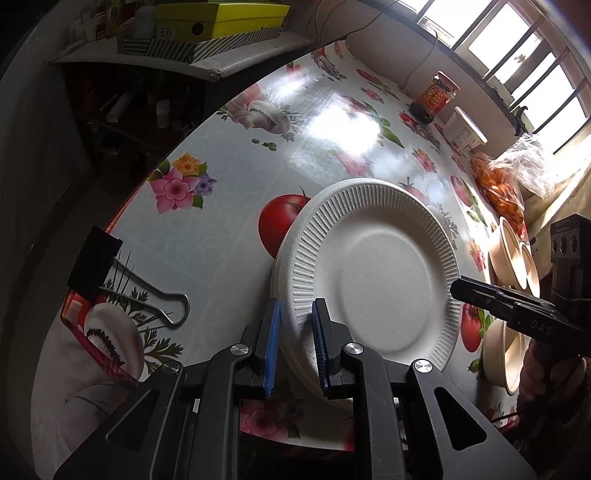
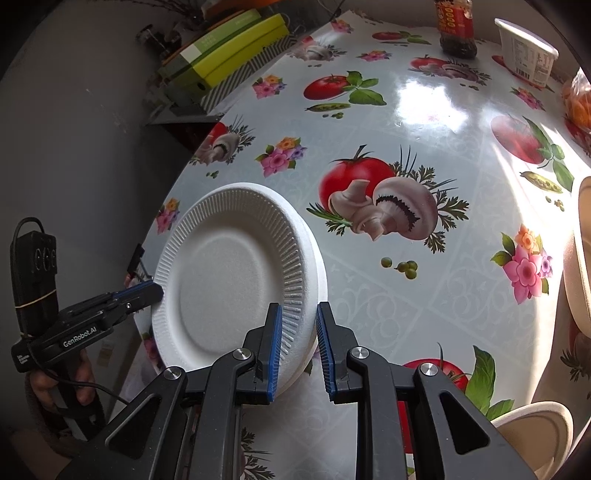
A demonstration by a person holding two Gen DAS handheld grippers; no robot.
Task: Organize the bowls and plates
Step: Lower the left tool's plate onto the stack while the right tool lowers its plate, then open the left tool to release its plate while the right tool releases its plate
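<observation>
A stack of white ribbed paper plates (image 1: 373,280) lies on the table with the fruit-print cloth; it also shows in the right wrist view (image 2: 229,273). My left gripper (image 1: 295,347) has its blue pads on either side of the stack's near rim, closed on it. My right gripper (image 2: 299,350) straddles the opposite rim, closed on it; it shows at the right of the left wrist view (image 1: 458,288). The left gripper shows in the right wrist view (image 2: 157,291) touching the plate rim. Beige bowls (image 1: 513,254) stand beyond the plates.
A black binder clip (image 1: 96,262) clamps the cloth at the table's left edge. A sauce jar (image 1: 437,96), a white tub (image 1: 465,131) and a bag of oranges (image 1: 502,188) stand at the far side. Yellow-green boxes (image 1: 221,20) sit on a shelf. More bowls (image 2: 532,428) lie lower right.
</observation>
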